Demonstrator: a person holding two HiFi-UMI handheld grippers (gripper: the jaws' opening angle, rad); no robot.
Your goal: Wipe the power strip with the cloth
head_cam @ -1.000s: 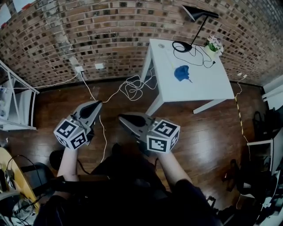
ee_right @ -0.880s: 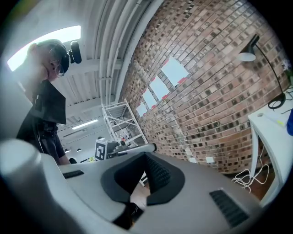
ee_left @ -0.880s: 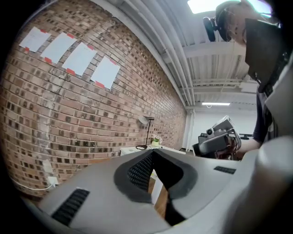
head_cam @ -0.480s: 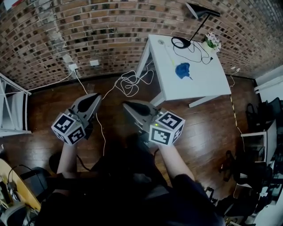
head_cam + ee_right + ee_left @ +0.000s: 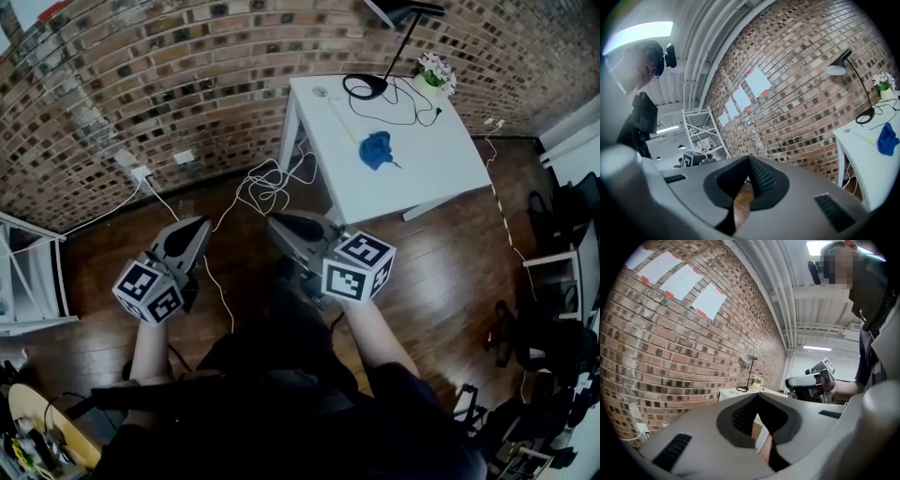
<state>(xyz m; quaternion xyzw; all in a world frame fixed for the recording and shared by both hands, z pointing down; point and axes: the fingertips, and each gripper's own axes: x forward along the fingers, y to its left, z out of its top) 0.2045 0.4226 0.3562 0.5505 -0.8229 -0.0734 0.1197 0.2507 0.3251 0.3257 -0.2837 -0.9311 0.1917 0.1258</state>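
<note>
Lying crumpled, blue cloth on white table.

One white square table carried one crumpled blue cloth, one black desk lamp and one small potted flowering plant. Two white wall sockets and one white metal shelving rack were visible. Two grey cube-marked grippers appeared: one left gripper, one right gripper.

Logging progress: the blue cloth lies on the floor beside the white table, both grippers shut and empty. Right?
No: the head view shows the blue cloth on the white table, not the floor. The left gripper and right gripper are shut and empty.
</note>
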